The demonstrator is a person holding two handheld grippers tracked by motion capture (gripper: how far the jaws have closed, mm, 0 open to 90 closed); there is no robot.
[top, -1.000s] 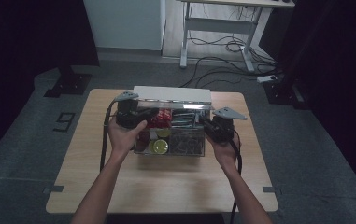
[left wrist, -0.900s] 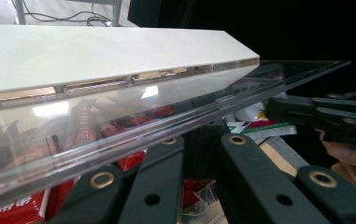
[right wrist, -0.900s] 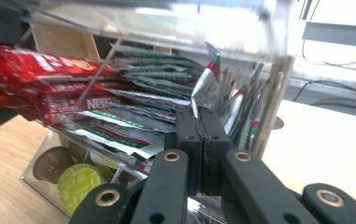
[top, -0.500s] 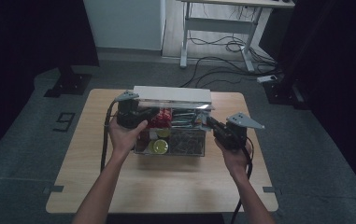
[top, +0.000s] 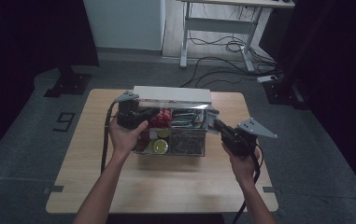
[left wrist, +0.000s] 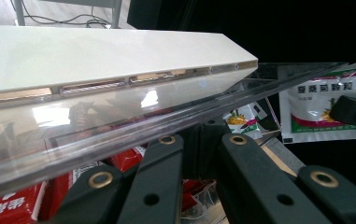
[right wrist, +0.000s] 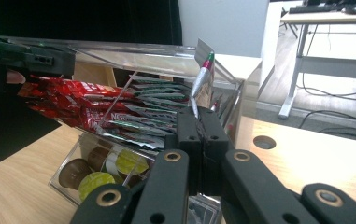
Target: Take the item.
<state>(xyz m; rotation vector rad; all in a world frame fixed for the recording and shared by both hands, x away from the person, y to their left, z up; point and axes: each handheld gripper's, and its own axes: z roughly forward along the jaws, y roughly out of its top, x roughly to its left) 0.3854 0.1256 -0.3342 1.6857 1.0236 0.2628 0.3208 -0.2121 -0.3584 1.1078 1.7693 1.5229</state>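
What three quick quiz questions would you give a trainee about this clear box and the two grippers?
1. What does the right gripper hold between its fingers?
A) a spoon
B) a white and green packet
C) a cup
2. True or false: the lid of the clear box lies flat and shut.
3. In the high view, what round things sit in the box's near left section?

Key
1. B. The fingers are shut on the packet, just outside the box's right end.
2. False. The lid is raised at the back and the box is open.
3. Pods, some with yellow-green tops and some brown.
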